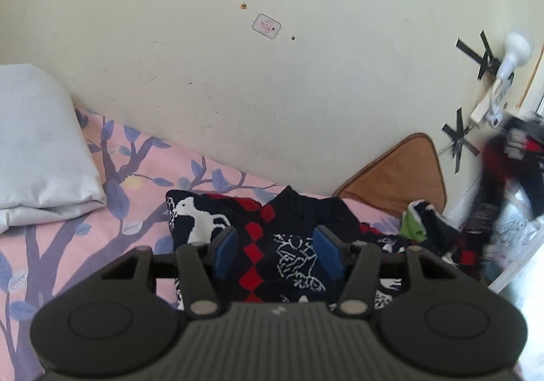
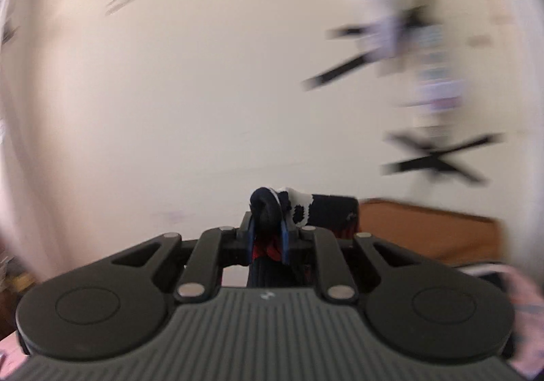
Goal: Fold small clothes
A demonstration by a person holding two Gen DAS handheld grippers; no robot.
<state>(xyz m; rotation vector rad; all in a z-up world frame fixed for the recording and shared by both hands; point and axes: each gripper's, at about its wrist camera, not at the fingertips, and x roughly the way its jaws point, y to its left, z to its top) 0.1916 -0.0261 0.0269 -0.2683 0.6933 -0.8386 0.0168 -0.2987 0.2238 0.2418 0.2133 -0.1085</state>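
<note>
Your right gripper (image 2: 268,228) has its fingers clamped on a bunched edge of a dark garment (image 2: 316,209) with white patches and a bit of red, and you hold it up in the air in front of the wall (image 2: 170,92); that view is smeared, so how much cloth hangs below I cannot tell. In the left view the same piece shows as a blur at the far right (image 1: 503,170), lifted off the bed (image 1: 85,211). Your left gripper (image 1: 277,250) hovers with its fingers apart over a folded dark sweater (image 1: 289,231) with red diamonds and white figures, the pads clear of the cloth and nothing pinched. That folded one lies in the middle of the bed near the wall, with a loose heap (image 1: 421,224) of more clothes to its right by a brown cushion (image 1: 397,173). So the step in hand looks like picking up the next piece. Next you'll likely want the left fingers to catch a second edge or corner of the hanging garment, so you can spread it flat on a bare stretch of bed before folding. Mind you don't drag it across the folded sweater.
</note>
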